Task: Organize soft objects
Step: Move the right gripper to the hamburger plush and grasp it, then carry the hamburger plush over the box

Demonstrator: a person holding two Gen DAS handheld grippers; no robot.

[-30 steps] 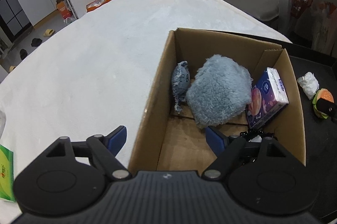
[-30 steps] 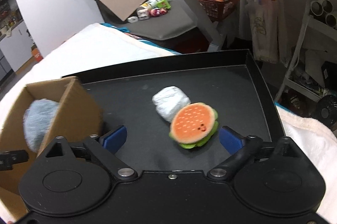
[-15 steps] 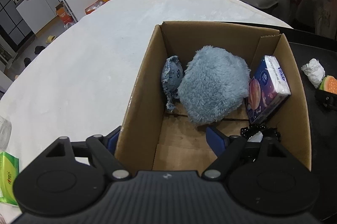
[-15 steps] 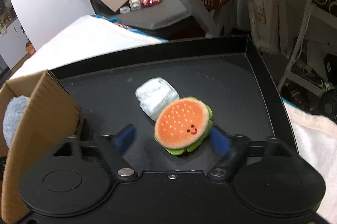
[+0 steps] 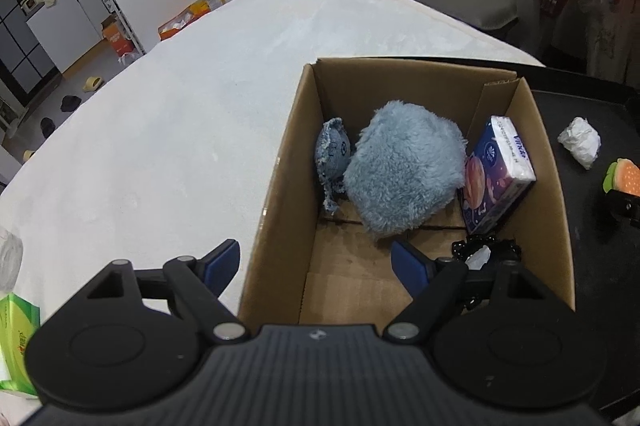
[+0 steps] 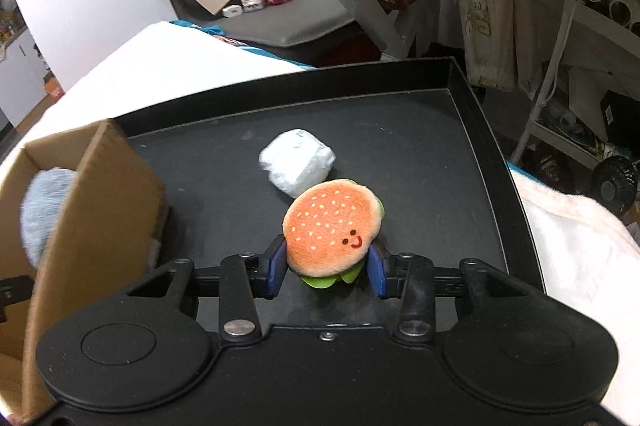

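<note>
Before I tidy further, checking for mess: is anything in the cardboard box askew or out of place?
The tissue pack leans tilted against the cardboard box's right wall rather than lying flat. The fluffy blue plush and denim toy are simply piled; nothing looks damaged.

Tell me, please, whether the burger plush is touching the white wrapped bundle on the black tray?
Cannot tell. In the right wrist view the burger plush overlaps the bundle, hiding any gap; the left wrist view shows them near the frame edge, seemingly separated.
</note>
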